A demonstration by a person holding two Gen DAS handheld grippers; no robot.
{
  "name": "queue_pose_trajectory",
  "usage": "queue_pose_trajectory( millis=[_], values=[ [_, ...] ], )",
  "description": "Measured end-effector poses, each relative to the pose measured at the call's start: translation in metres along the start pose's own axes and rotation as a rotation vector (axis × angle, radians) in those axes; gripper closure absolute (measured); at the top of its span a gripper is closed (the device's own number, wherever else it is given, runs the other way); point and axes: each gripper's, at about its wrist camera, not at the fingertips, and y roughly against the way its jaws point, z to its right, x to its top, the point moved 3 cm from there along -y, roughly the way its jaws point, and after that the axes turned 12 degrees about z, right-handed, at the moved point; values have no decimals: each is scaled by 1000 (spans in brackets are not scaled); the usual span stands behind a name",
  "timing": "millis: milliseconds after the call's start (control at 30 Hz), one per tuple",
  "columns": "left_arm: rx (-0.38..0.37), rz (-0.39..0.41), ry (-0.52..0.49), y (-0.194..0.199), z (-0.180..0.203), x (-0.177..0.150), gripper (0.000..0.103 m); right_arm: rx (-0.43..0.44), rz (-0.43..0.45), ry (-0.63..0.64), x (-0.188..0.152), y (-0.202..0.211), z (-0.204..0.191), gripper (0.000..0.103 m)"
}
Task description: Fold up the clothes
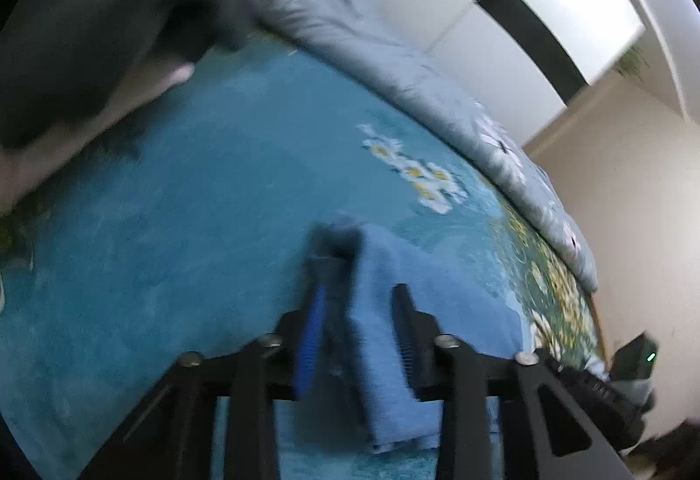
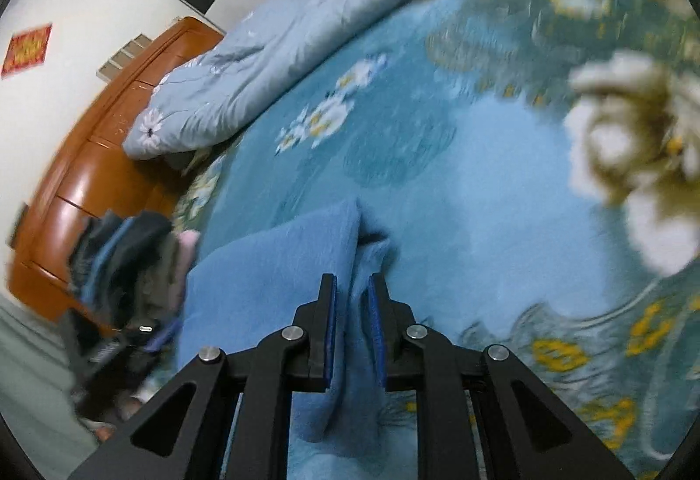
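right claw [image 2: 353, 283] clamped on a fold of the blue cloth [image 2: 271, 274] | left claw [image 1: 356, 287] jaws parted, cloth [image 1: 393, 305] loose between them | cloth lies on floral bed [image 2: 481, 182] | rolled duvet [image 2: 245, 86] beyond

You won't find a single word here that you can read. The red square paper [image 2: 27, 49] on the white wall [image 2: 48, 117] in the right wrist view carries gold marks, but they are too small and blurred to make out (they could be characters or only ornament). In the left wrist view, the dark device [image 1: 634, 355] at the right edge shows one small green light [image 1: 651, 357], with no figure or label beside it that you can tell.
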Motion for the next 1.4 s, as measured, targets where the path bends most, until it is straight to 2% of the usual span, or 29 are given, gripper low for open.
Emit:
queue_pose_trajectory(
  millis=[67,133,233,367,533,633,733,833,867,900,933,967,1067,1167,1233,1300,1333,1400],
  values=[
    [-24,-3,-70,-1,19,-4,55,-24,43,64,3,10,-11,87],
    [-46,-20,-138,-4,36,-10,52,38,32,96,-2,11,-24,87],
    [-44,-66,-226,-10,55,-24,45,108,-38,166,-20,-2,-48,85],
    [6,-114,-298,-25,63,-36,42,86,-118,258,-40,-19,-60,85],
    [26,-232,-215,-41,41,-45,42,58,-171,225,-47,-27,-43,85],
    [15,-260,-183,-44,34,-48,42,62,-194,210,-51,-27,-37,85],
    [9,-257,-175,-41,34,-50,42,61,-204,224,-55,-25,-36,85],
    [-18,-214,-168,-33,37,-43,41,65,-184,219,-52,-21,-37,85],
    [-32,-184,-159,-28,37,-39,40,67,-169,216,-50,-18,-38,84],
    [-41,-156,-144,-22,35,-35,34,65,-141,219,-45,-13,-38,84],
    [-42,-140,-121,-21,31,-31,30,62,-112,222,-41,-8,-37,78],
    [-44,-126,-96,-19,27,-28,25,50,-82,213,-35,-4,-34,66],
    [-24,-133,12,-22,7,-23,17,28,-51,126,-27,-2,-15,53],
    [-11,-187,108,-32,-12,-24,10,11,-56,33,-24,-5,3,53],
    [3,-203,146,-37,-19,-24,10,18,-71,-29,-25,-9,12,52],
    [27,-195,140,-41,-21,-21,8,34,-86,-91,-26,-12,19,48],
    [32,-199,134,-46,-20,-20,8,47,-89,-124,-27,-15,22,41],
    [37,-210,128,-58,-18,-20,7,66,-86,-169,-27,-19,25,38]
  ],
)
